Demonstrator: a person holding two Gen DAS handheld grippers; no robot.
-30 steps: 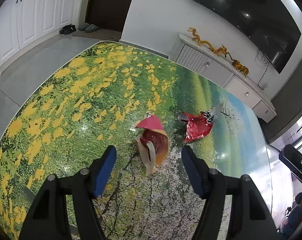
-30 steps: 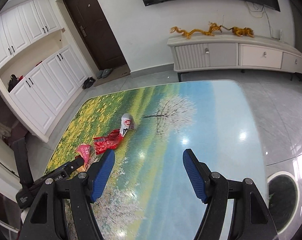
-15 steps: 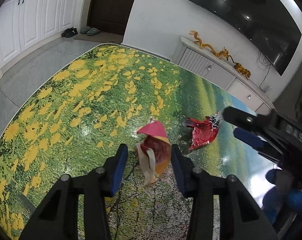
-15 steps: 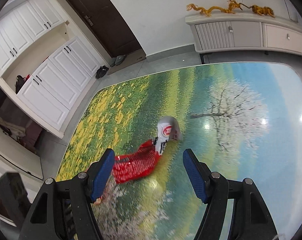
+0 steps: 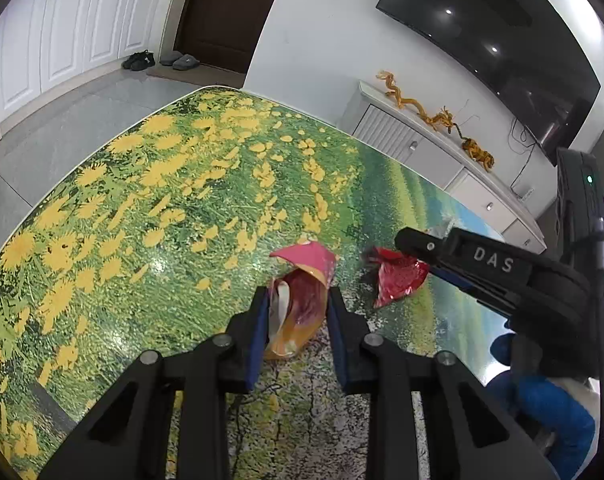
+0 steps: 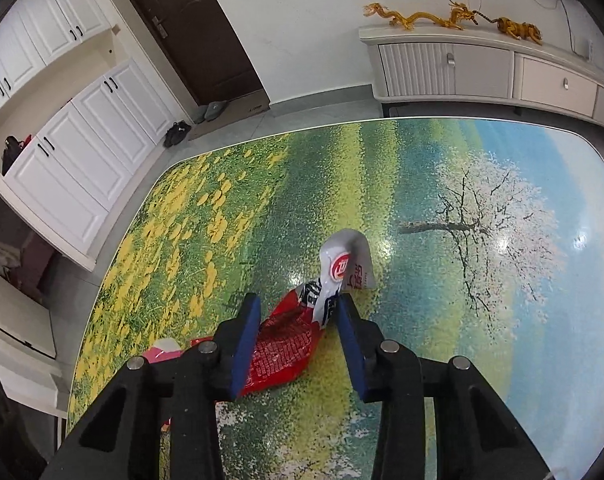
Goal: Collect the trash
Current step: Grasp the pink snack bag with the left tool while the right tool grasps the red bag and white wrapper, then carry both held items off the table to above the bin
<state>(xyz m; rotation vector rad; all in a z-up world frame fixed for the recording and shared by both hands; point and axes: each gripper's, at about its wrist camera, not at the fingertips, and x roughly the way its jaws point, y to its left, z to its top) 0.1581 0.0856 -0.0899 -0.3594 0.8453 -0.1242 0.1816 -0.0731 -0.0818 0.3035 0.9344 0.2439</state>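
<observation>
A crumpled pink and orange wrapper (image 5: 300, 304) lies on the flower-print table (image 5: 150, 200). My left gripper (image 5: 296, 300) has closed its blue pads against both sides of it. A red and white snack bag (image 6: 302, 328) lies just to its right; it also shows in the left wrist view (image 5: 397, 280). My right gripper (image 6: 298, 312) straddles the red bag, its pads narrowed but with a gap on the left side. The right gripper shows in the left wrist view (image 5: 425, 254), over the red bag. The pink wrapper peeks out at left in the right wrist view (image 6: 162, 350).
A white TV cabinet (image 6: 481, 68) with golden dragon figures (image 6: 421, 18) stands beyond the table. White cupboards (image 6: 82, 144), a dark door (image 6: 190, 28) and shoes (image 5: 140, 60) are at the far left. The table's blue tree-print side (image 6: 501, 240) lies right.
Both grippers moved forward and down onto the trash. The left jaws narrowed from wide open onto the pink wrapper. The right jaws narrowed around the red bag.
</observation>
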